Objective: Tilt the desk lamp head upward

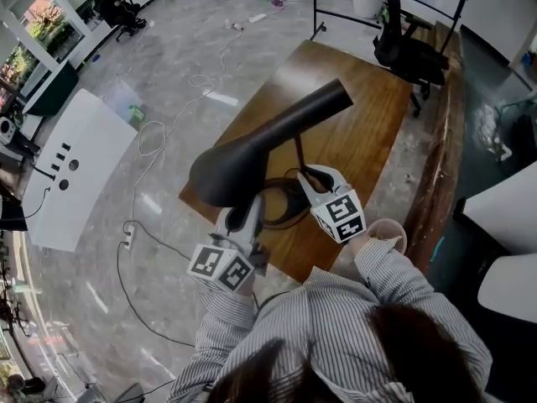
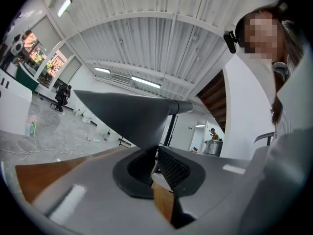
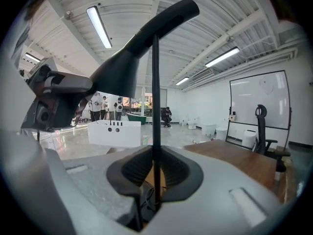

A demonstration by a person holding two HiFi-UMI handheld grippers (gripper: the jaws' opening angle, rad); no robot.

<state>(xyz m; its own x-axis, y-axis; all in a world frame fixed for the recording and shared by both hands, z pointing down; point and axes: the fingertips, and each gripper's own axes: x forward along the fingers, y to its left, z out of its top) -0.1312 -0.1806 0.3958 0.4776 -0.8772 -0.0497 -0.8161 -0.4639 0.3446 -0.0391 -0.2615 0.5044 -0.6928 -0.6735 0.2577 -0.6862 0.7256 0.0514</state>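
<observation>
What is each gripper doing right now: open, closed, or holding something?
Left gripper: closed on the lower edge of the lamp head.
Right gripper: closed on the thin lamp pole.

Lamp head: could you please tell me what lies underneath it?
Visible below the lamp head: wooden table, the thin stem clamped by the right gripper, and the left gripper pinching its rim. The table directly beneath is covered.

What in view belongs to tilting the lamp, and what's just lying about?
Job: lamp head, held by left gripper; lamp stem, held by right gripper; wooden table.
Lying about: office chair, floor cables, white console.
</observation>
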